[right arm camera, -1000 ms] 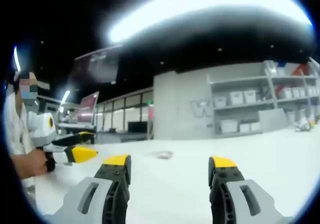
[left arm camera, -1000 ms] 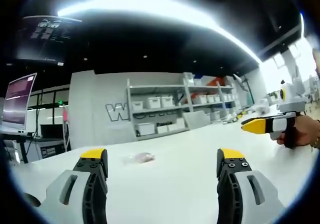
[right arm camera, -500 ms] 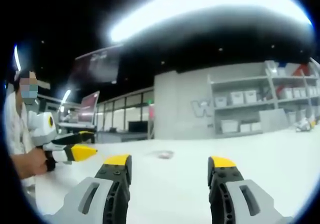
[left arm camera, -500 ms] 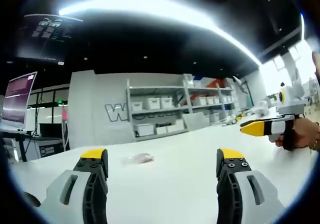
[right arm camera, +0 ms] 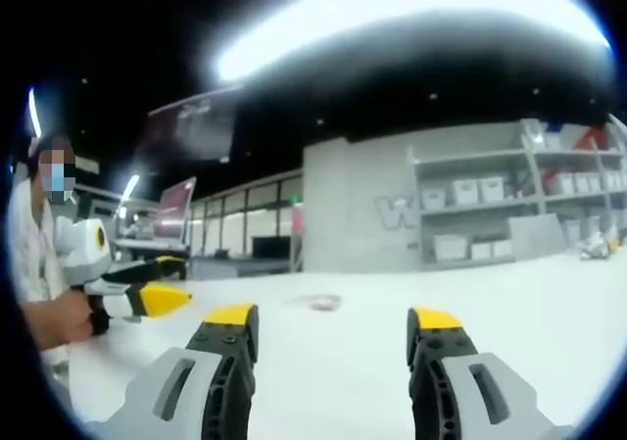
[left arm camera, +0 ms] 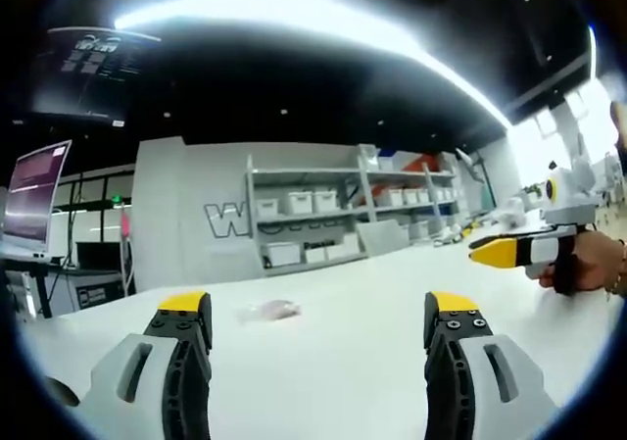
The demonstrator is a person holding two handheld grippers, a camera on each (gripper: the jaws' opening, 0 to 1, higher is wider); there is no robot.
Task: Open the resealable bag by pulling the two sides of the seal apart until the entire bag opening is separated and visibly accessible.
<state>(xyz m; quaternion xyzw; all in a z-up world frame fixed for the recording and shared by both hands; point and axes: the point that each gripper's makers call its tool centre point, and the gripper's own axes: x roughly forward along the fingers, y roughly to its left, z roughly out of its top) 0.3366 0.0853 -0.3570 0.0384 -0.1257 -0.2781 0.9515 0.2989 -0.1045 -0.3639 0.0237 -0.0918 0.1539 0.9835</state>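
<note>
On a broad white table (left arm camera: 343, 362), a small clear resealable bag (left arm camera: 272, 310) with something pinkish inside lies flat and alone, well ahead of both handheld grippers and untouched by either. In the left gripper view, the left gripper (left arm camera: 318, 317) hovers low over the tabletop with its yellow-tipped jaws standing wide apart and nothing between them; the bag sits beyond the tips, nearer the left jaw than the right. At that view's right edge the right gripper (left arm camera: 509, 252) comes in, gripped by a person's hand (left arm camera: 588, 264), its yellow nose pointing toward the middle of the table. In the right gripper view, the right gripper (right arm camera: 333, 324) likewise hangs above the table (right arm camera: 333, 381) with its jaws spread and empty, the bag (right arm camera: 318, 304) a small pale patch far off between and beyond them. At the left of that view the left gripper (right arm camera: 157, 301) is held in a hand (right arm camera: 64, 322) by a person in a white top. Behind the table stand grey shelves (left arm camera: 333, 215) stacked with white bins, a grey wall bearing a large letter W, and a lit screen (left arm camera: 39, 190) off to the left, all under a long bright ceiling light.
</note>
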